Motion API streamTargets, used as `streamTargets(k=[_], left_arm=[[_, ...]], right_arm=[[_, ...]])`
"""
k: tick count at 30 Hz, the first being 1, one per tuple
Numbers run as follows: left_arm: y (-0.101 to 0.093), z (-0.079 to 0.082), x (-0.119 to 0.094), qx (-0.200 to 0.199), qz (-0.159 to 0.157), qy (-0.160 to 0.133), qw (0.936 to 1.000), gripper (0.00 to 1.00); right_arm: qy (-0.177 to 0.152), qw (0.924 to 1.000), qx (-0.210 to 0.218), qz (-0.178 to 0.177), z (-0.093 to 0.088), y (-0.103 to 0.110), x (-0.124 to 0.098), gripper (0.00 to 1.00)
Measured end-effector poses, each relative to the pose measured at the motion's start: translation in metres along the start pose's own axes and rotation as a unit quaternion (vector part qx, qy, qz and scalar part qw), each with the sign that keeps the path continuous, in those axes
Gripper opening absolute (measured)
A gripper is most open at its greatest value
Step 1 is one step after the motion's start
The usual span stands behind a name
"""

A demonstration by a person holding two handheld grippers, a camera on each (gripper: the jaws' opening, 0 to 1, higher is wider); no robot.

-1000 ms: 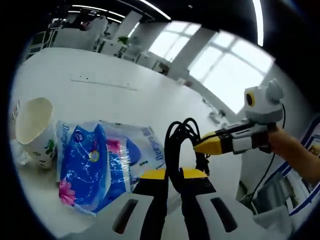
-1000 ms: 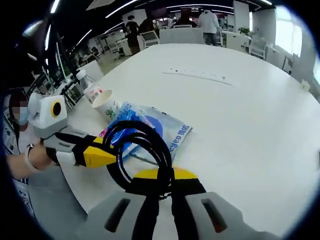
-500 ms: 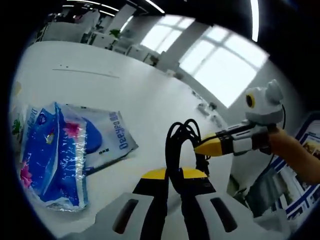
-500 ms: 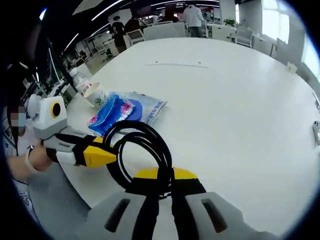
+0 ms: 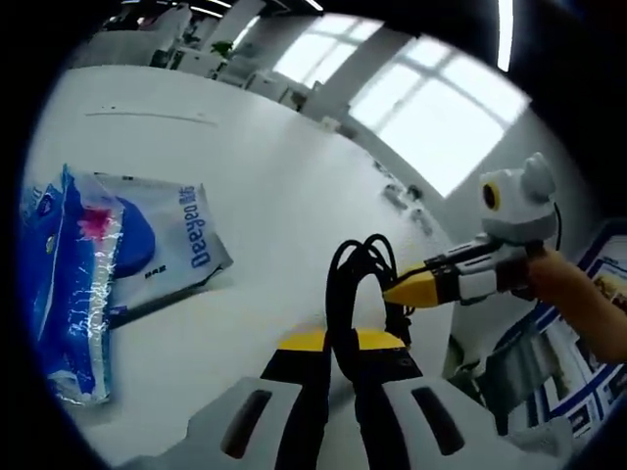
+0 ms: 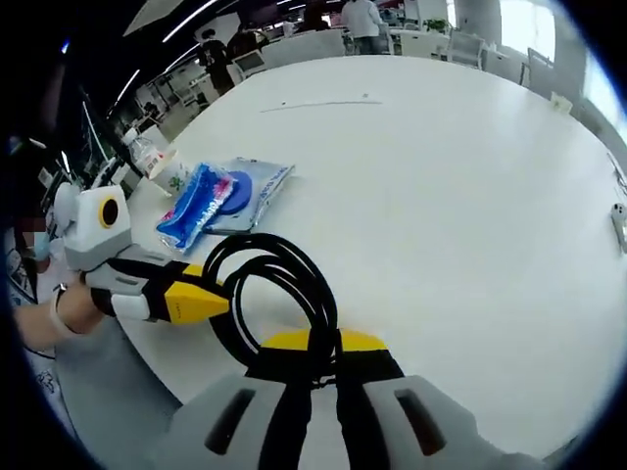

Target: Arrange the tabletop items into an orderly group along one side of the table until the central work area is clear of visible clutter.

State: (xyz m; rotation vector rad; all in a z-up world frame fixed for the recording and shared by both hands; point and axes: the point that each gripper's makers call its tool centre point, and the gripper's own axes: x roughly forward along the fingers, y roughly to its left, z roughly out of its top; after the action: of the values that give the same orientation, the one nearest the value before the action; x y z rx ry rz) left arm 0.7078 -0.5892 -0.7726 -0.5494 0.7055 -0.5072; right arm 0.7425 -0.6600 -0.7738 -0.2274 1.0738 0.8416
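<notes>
A coiled black cable (image 5: pixel 355 277) hangs above the white table (image 5: pixel 255 166), held from two sides. My left gripper (image 5: pixel 339 341) is shut on its lower loops. My right gripper (image 5: pixel 394 290) comes in from the right, shut on the same coil. In the right gripper view the cable (image 6: pixel 279 284) loops up from my right gripper (image 6: pixel 323 343), and my left gripper (image 6: pixel 221 304) clamps it from the left. A blue tissue pack (image 6: pixel 194 207) lies on a flat blue-and-white wipes pack (image 6: pixel 253 182) near the table's left edge; both packs (image 5: pixel 64 264) (image 5: pixel 181 245) lie left of the cable.
A paper cup (image 6: pixel 174 176) and a plastic bottle (image 6: pixel 142 152) stand beyond the packs by the table (image 6: pixel 441 196) edge. A thin strip (image 6: pixel 313 103) lies far across it and a small object (image 6: pixel 617 223) at its right edge. People stand at the back (image 6: pixel 362 18).
Both views have swung: the packs slid left in the left gripper view and look farther off in the right one. The cup left the left gripper view. Both grippers still hold the cable.
</notes>
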Motion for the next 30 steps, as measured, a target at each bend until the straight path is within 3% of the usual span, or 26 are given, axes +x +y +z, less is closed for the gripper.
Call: streamTargets(k=[17, 25, 30], left_arm=[[0.004, -0.012, 0.02, -0.01, 0.008, 0.02, 0.9997, 0.03], [0.01, -0.009, 0.022, 0.004, 0.014, 0.026, 0.9996, 0.04], [0.014, -0.01, 0.023, 0.028, 0.02, 0.031, 0.9989, 0.05]], right_arm=[[0.024, 0.9996, 0.01, 0.008, -0.013, -0.018, 0.009, 0.04], [0.009, 0.9998, 0.019, 0.007, -0.01, -0.019, 0.017, 0.04], [0.008, 0.9999, -0.007, -0.008, -0.011, -0.018, 0.022, 0.05]])
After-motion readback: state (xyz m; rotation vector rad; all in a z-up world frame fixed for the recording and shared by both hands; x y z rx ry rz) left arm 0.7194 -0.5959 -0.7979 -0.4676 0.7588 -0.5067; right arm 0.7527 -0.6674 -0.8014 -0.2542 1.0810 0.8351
